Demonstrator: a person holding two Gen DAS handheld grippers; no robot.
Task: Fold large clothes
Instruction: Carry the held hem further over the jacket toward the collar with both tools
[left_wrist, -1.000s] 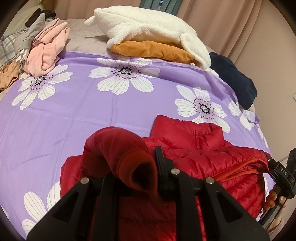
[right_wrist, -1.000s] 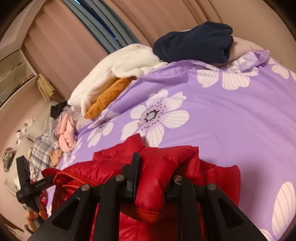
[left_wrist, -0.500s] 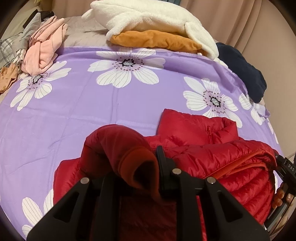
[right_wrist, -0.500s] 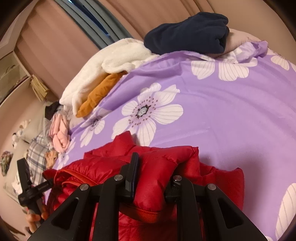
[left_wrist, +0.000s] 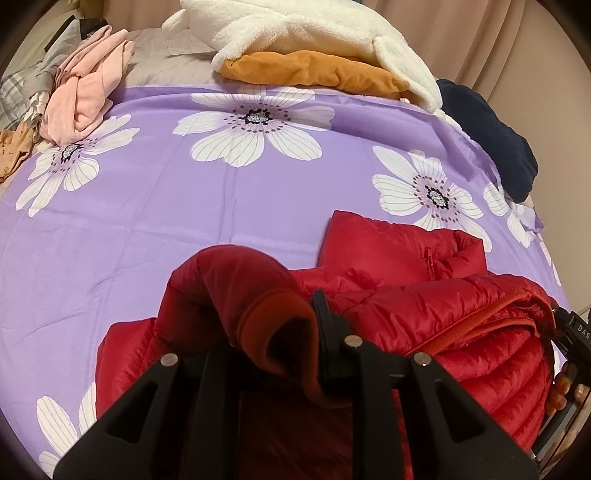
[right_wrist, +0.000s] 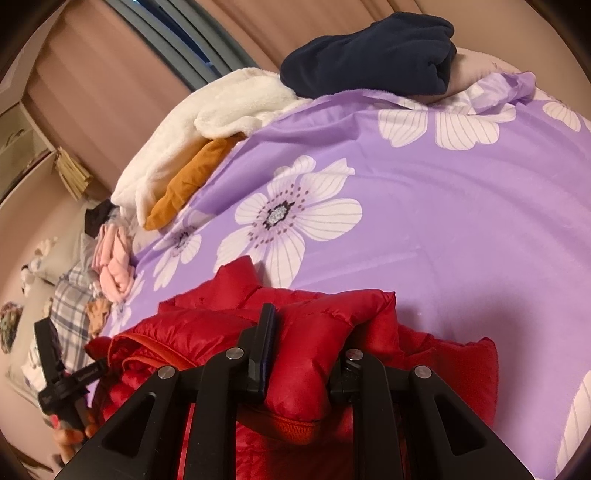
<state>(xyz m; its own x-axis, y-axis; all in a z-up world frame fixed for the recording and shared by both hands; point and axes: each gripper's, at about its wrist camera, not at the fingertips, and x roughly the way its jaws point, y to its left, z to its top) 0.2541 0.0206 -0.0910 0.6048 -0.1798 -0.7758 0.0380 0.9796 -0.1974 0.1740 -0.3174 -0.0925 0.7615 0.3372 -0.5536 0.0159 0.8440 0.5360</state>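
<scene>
A red puffer jacket (left_wrist: 424, 280) lies bunched on a purple flowered bedspread (left_wrist: 184, 206), near its front edge. My left gripper (left_wrist: 273, 332) is shut on one red sleeve, whose orange cuff (left_wrist: 284, 332) curls over the fingers. My right gripper (right_wrist: 306, 332) is shut on the other sleeve of the jacket (right_wrist: 207, 328), with its cuff hanging below the jaws. The collar end points away from me in both views. The right gripper's handle shows at the right edge of the left wrist view (left_wrist: 576, 332).
At the far side of the bed lie a white fleece (left_wrist: 314, 29) on an orange garment (left_wrist: 314, 70), a navy garment (left_wrist: 487, 129) and a pink garment (left_wrist: 88, 85). Plaid cloth (right_wrist: 70, 302) lies at the left. Curtains hang behind.
Both grippers have moved forward over the bed with the sleeves still held. The jacket's collar end sits further from the far clothes piles in view, which have shifted upward.
</scene>
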